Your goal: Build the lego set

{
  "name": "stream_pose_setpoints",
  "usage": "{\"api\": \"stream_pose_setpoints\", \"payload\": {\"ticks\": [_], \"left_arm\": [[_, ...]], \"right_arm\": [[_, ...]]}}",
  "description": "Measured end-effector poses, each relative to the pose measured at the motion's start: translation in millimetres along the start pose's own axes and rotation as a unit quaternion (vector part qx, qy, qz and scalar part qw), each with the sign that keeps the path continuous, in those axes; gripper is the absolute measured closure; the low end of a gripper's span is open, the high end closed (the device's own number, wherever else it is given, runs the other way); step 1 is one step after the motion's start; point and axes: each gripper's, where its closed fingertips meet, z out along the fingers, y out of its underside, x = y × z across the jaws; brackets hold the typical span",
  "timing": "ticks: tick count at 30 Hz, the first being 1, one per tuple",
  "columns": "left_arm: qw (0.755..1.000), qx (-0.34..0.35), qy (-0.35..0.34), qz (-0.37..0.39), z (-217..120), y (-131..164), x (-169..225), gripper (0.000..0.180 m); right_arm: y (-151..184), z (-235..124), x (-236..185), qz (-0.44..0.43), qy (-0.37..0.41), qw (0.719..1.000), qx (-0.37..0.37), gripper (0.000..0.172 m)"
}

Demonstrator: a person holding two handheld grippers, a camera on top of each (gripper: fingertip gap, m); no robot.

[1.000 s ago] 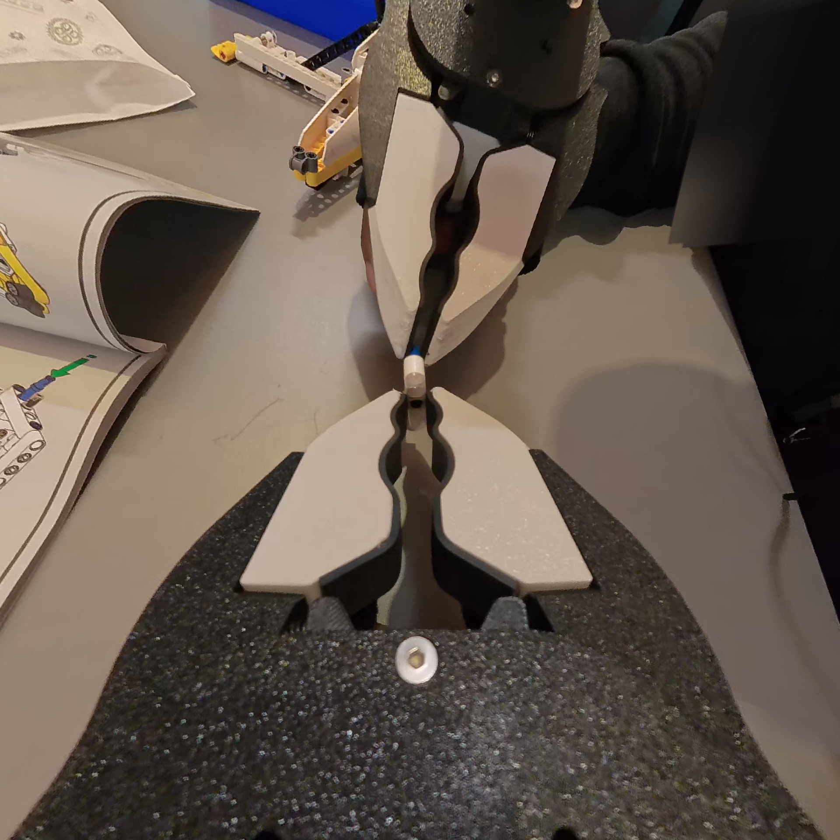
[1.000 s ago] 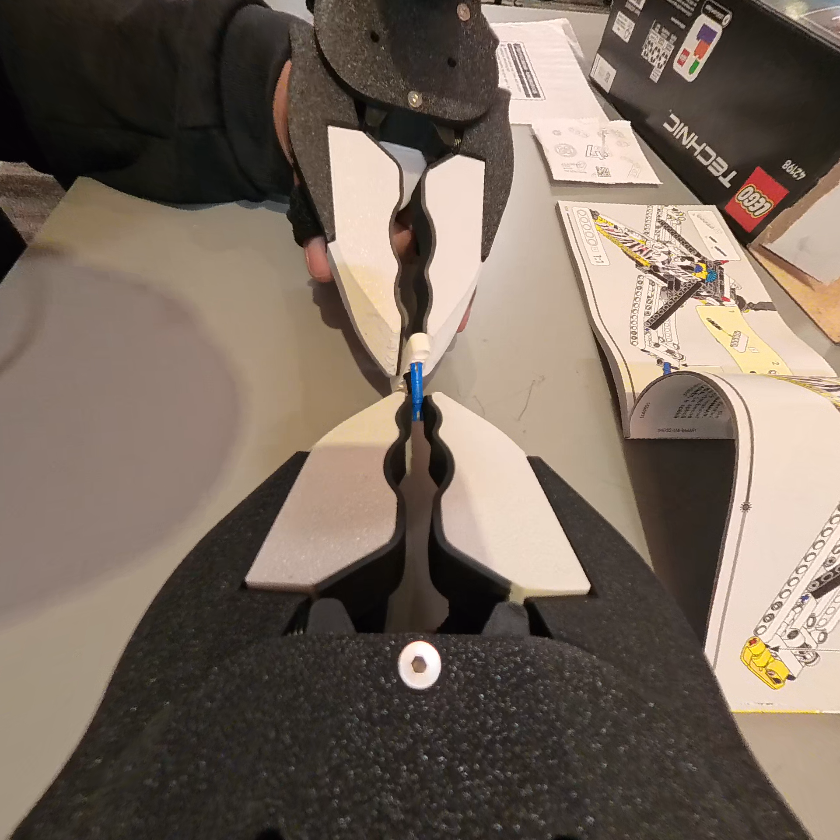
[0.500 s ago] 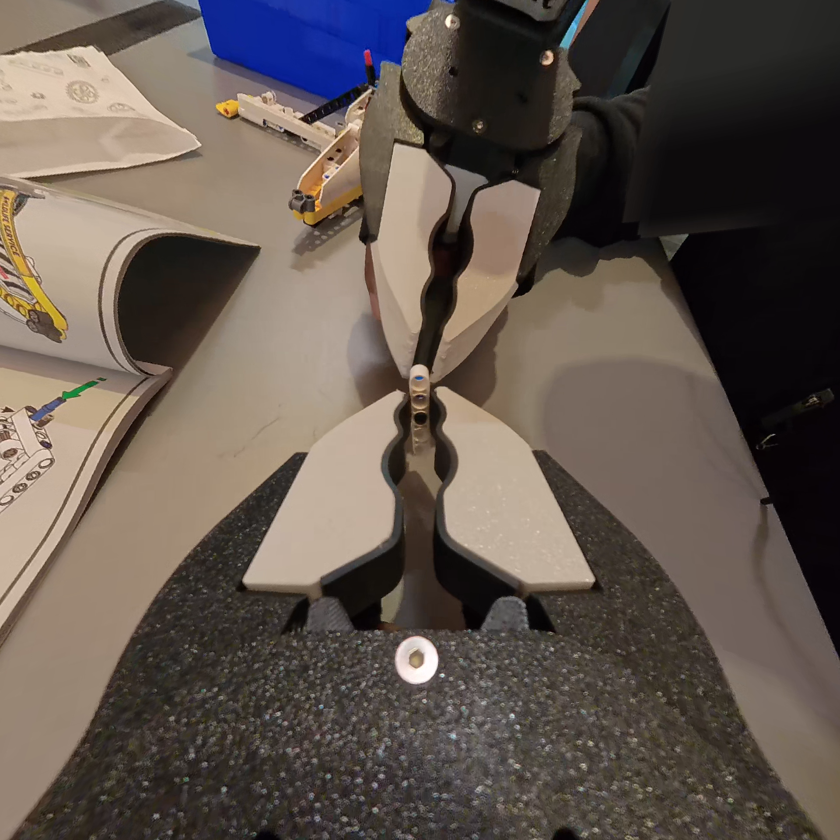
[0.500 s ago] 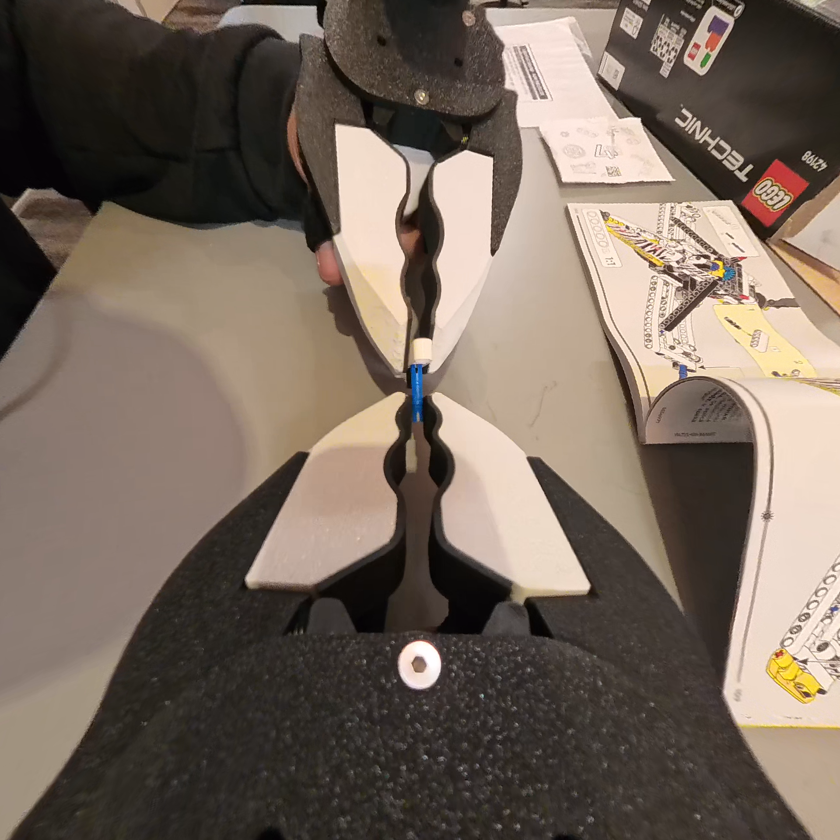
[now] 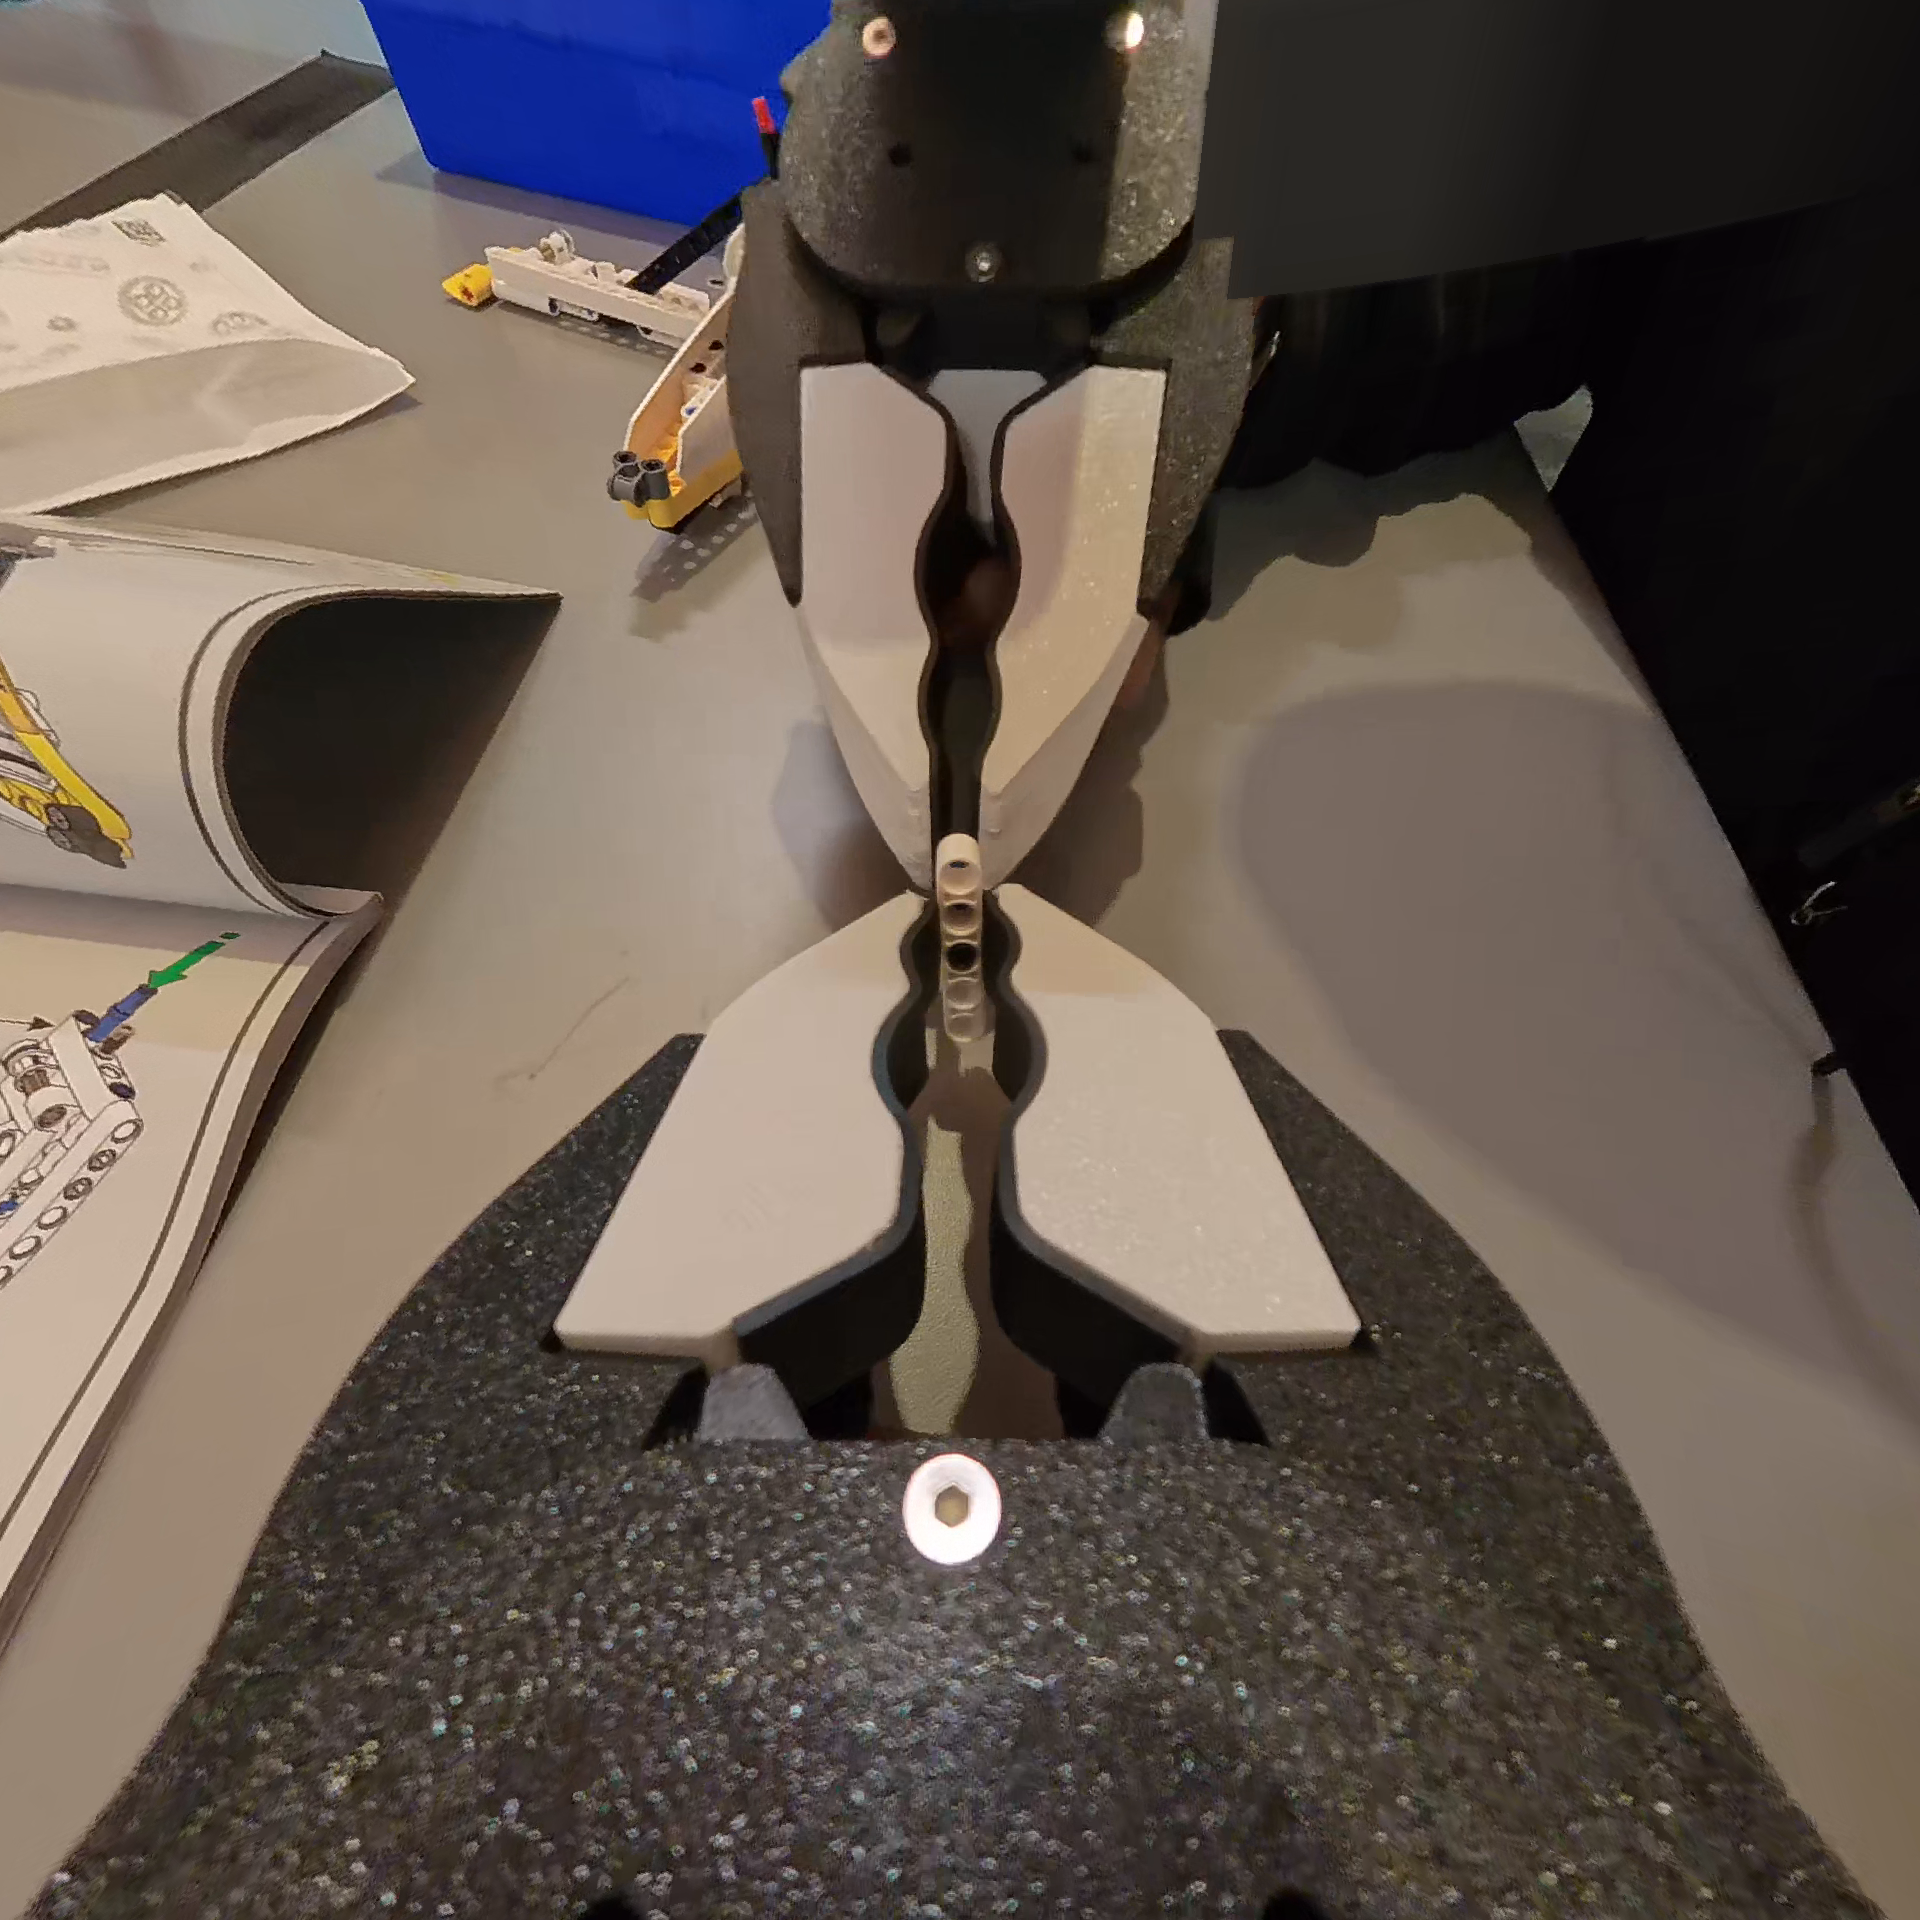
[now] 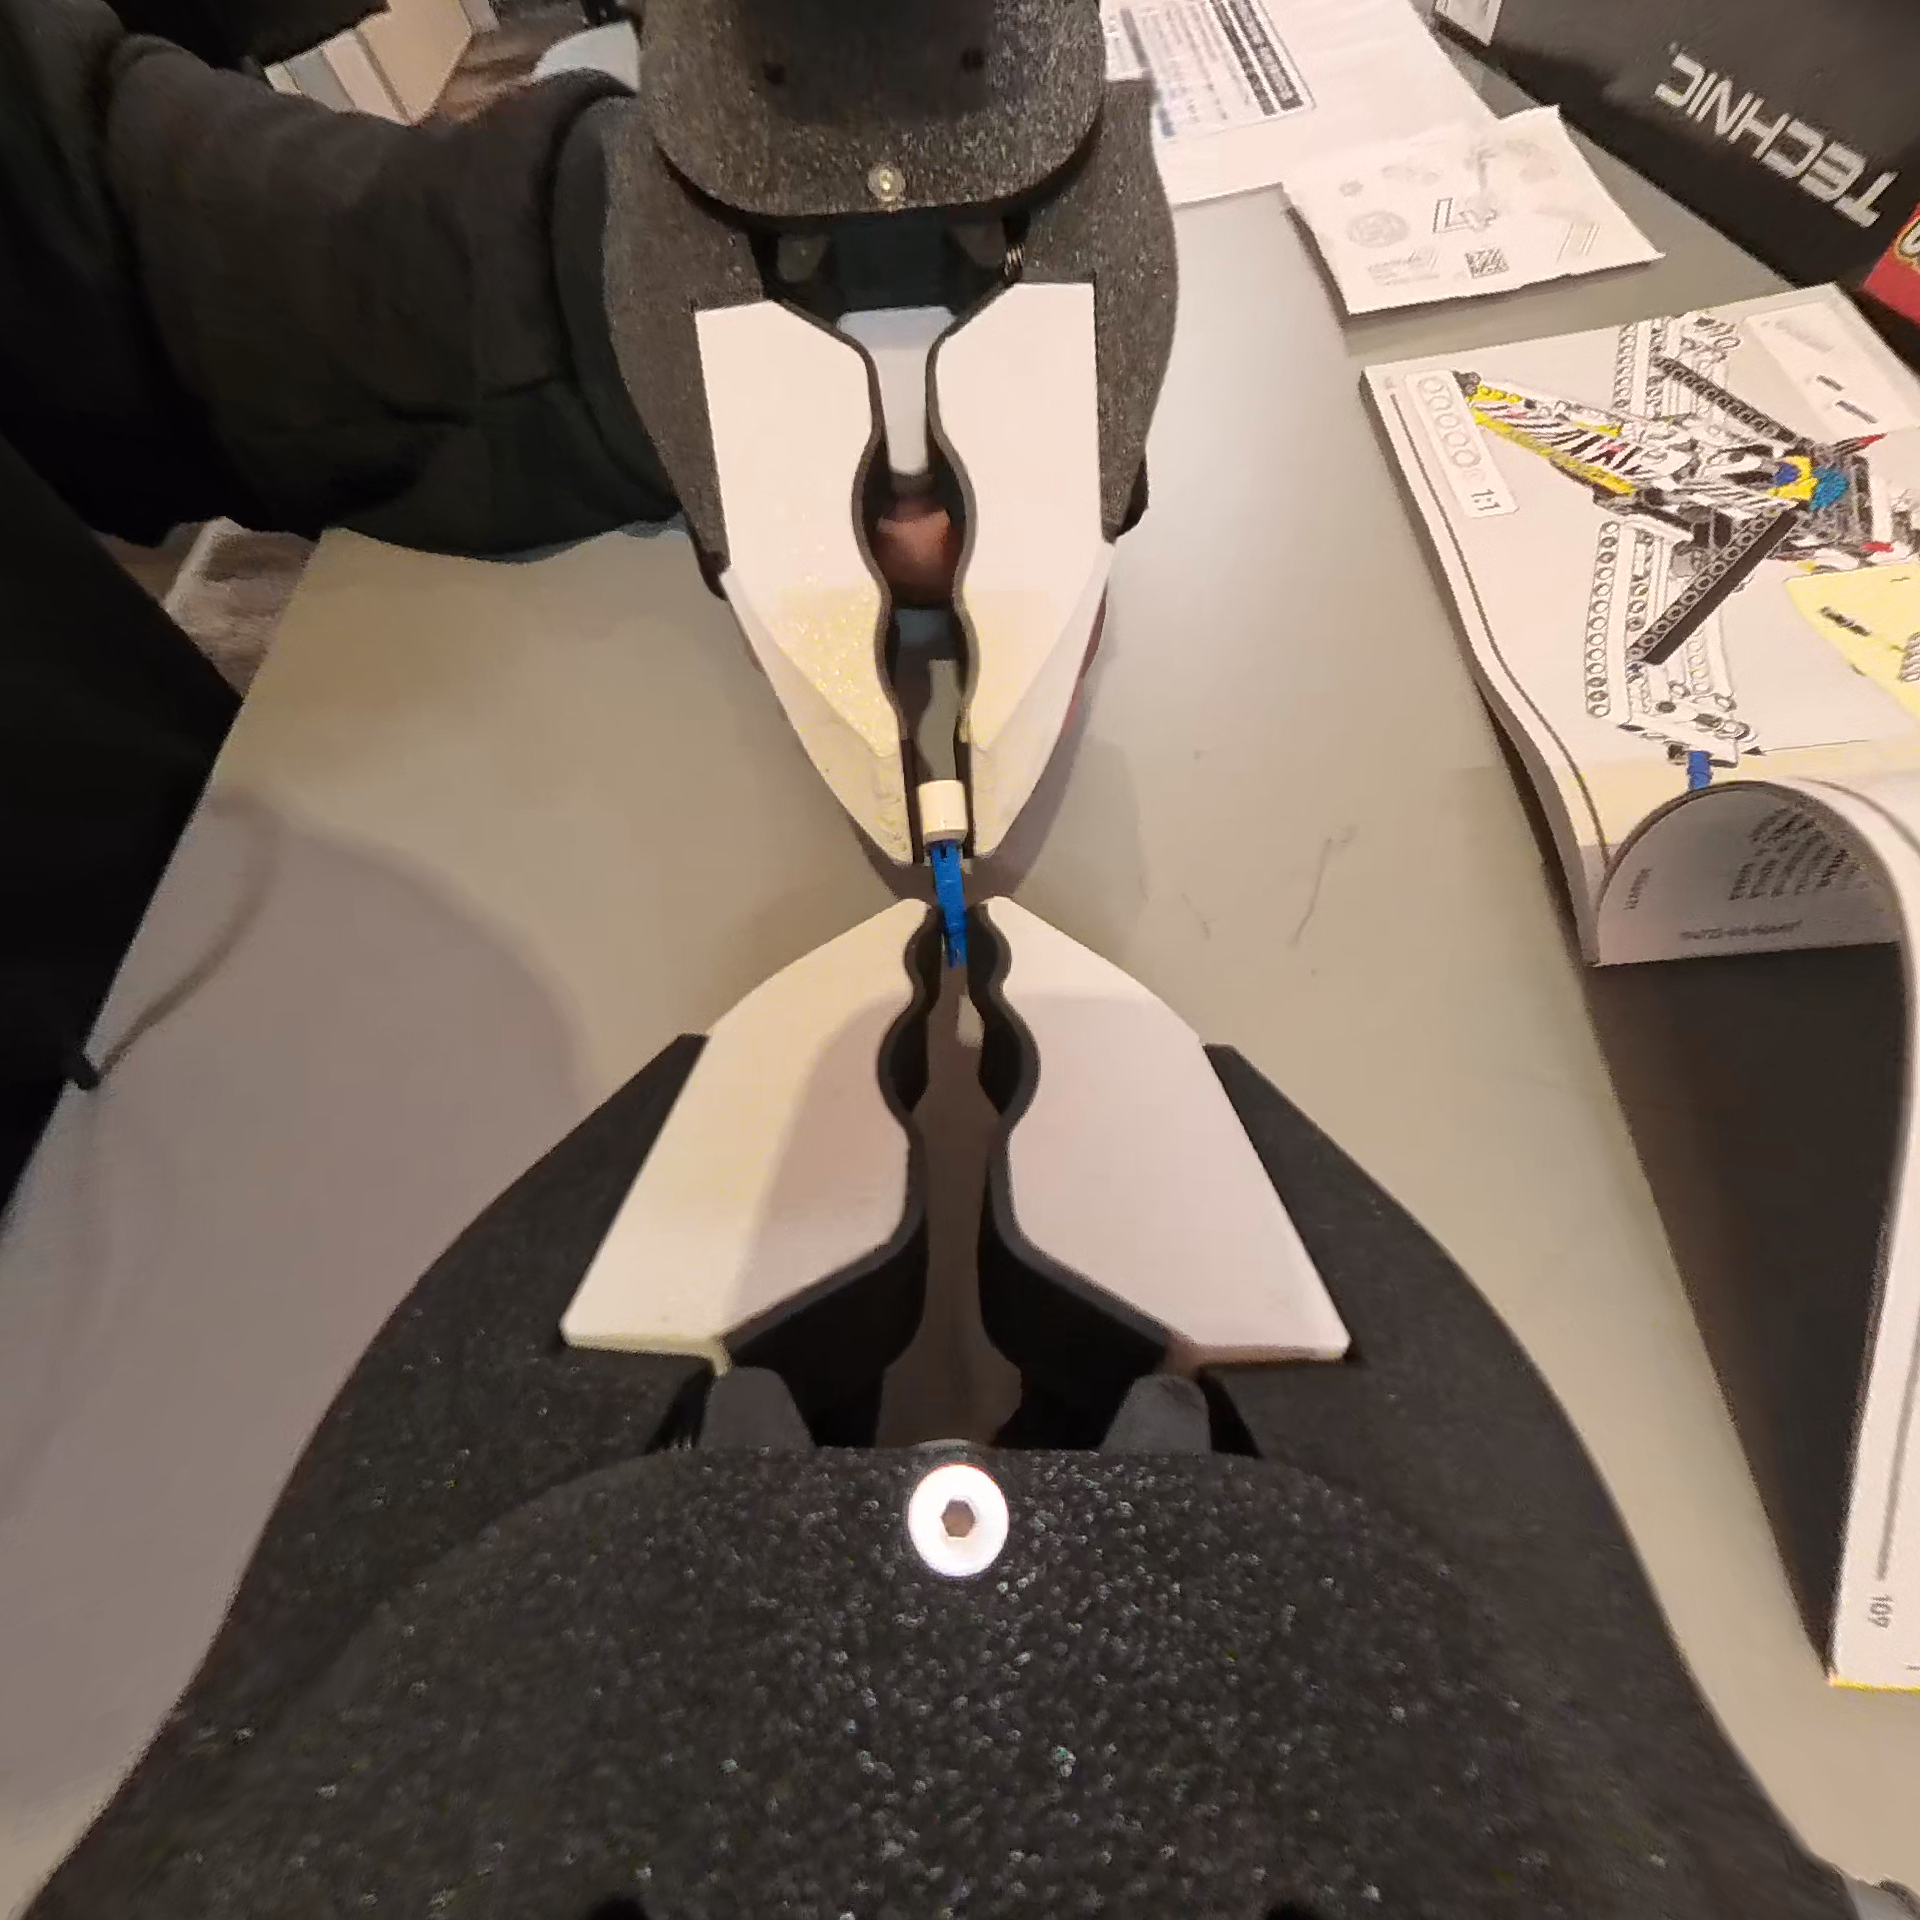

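— What is pinched by the left gripper (image 5: 961, 904)?
— A pale beige perforated beam (image 5: 961, 951) is clamped between its fingertips at the centre of the left wrist view, its row of holes facing up. Its far end is seen at the tips of the right gripper (image 5: 961, 831), just above centre.

— And the right gripper (image 6: 951, 914)?
— A blue pin (image 6: 948, 902) is gripped between its tips, at the centre of the right wrist view. The pin's far end is seated in the end hole of the beam (image 6: 940, 812), which is held by the left gripper (image 6: 940, 831) opposite.

— What is seen around them?
— A grey table (image 5: 1403, 935) lies beneath. An open instruction booklet (image 5: 156, 831) is found at the left of the left wrist view, a partly built yellow and white model (image 5: 665, 416) at upper centre, a blue bin (image 5: 582, 94) at the top, and a printed sheet (image 5: 156, 353) at upper left. In the right wrist view a black box (image 6: 1714, 135) is seen at upper right.
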Motion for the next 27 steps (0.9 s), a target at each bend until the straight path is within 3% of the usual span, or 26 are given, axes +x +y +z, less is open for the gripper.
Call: {"api": "stream_pose_setpoints", "payload": {"ticks": [11,17,27], "left_arm": [[0.998,-0.031,-0.005,-0.047,2,8,-5,0.173],[0.996,-0.048,-0.044,-0.068,5,12,-15,0.173],[0.992,-0.015,-0.060,-0.106,1,6,-24,0.173]], "right_arm": [[5,5,9,-0.137,0.110,0.984,-0.043,0.168],[8,5,20,-0.172,0.177,0.967,-0.068,0.168],[0,0,30,-0.255,0.361,0.890,-0.111,0.168]]}}
